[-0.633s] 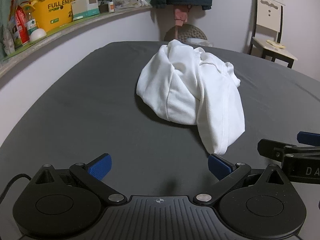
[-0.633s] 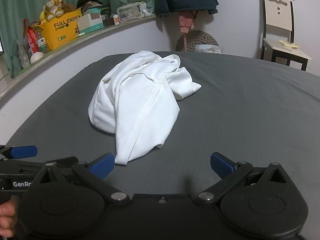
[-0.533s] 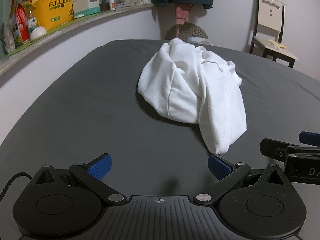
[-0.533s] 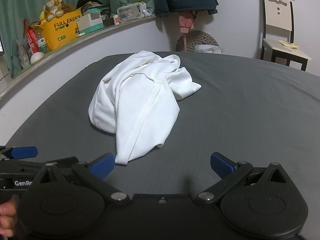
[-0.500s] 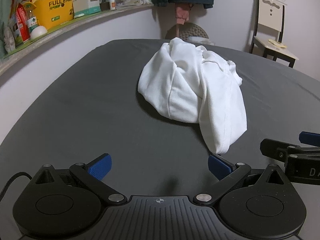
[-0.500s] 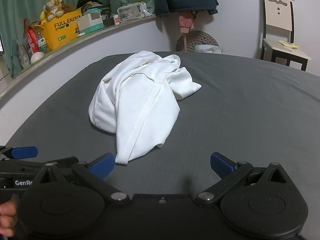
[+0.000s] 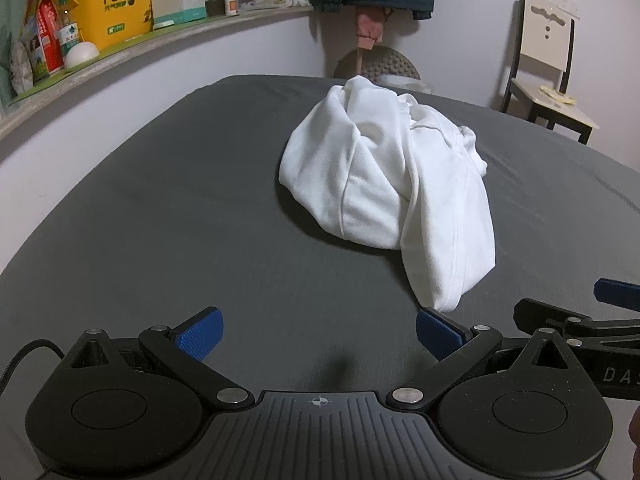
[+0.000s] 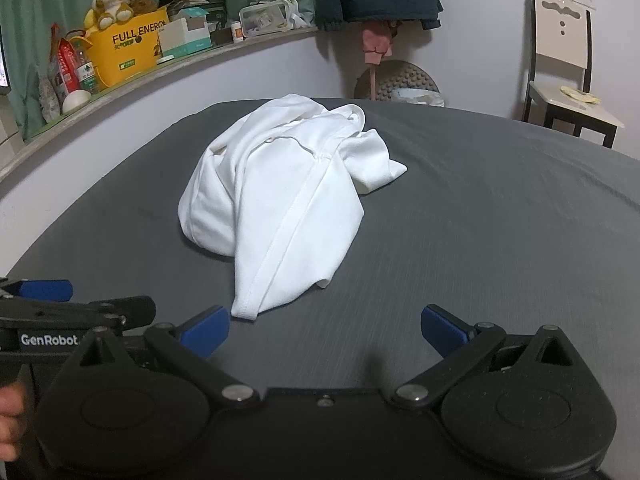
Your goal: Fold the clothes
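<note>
Crumpled white cotton garment (image 7: 390, 184) heaped mid dark grey bedsheet (image 7: 180, 208), hem tip nearest me. My left gripper (image 7: 318, 332) spread wide, empty, low over sheet. My right gripper (image 8: 324, 330) likewise wide, empty, blue fingertip (image 8: 206, 330) just beside hem. Folding not begun. Risks: pinching doubled layers, dragging whole heap instead of spreading it; snagging sheet; grippers side by side, may collide.

left claw (image 7: 318, 334) nearer the white garment (image 7: 390, 184) — right claw (image 8: 324, 330) likewise, slightly closer
</note>
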Demonstrator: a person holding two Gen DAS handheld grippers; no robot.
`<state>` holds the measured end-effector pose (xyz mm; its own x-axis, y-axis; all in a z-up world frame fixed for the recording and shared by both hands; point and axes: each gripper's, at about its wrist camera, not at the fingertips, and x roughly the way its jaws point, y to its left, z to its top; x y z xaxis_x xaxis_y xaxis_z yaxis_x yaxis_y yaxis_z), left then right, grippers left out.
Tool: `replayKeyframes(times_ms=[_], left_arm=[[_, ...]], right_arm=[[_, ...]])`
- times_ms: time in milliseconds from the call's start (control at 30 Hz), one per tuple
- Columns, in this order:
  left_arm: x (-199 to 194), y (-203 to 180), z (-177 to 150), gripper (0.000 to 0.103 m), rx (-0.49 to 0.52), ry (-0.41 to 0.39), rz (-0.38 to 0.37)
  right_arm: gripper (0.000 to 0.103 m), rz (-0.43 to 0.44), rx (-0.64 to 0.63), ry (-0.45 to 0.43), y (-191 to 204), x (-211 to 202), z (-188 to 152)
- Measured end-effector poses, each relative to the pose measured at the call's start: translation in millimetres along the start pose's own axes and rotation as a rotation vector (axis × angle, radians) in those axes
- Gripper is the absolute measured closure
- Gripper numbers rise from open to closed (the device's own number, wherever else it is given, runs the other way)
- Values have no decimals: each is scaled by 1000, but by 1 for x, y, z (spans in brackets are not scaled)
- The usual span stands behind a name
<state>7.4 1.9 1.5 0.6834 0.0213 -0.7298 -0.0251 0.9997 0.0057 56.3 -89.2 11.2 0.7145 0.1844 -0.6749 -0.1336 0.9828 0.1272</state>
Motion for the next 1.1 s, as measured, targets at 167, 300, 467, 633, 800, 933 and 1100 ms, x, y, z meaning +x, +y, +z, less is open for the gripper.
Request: replayKeyframes(times_ms=[167,300,467,633,800,933,1100], left_arm=[[1,0,0,0,-6,5,1],[2,-1,-1,0,-4,7,3],[1,-1,-2,0,-1,6,4],[3,-2,-2,0,1,12,5],[2,-1,-2,0,1,9,4],[2,-1,-2,0,-1,9,5],[3,-1,-2,0,1,12,6]], right_arm=[[0,-4,-3,1,1,-1,1],[0,-3,-3,5,1,-1,1],[0,-3,-5,8,2,-1,1],[0,-3,0,9,2,-1,2],[0,-4,-3,11,3,-1,2],[0,-5,-2,11,3,-1,2],[0,-3,0,13,3,0,2]])
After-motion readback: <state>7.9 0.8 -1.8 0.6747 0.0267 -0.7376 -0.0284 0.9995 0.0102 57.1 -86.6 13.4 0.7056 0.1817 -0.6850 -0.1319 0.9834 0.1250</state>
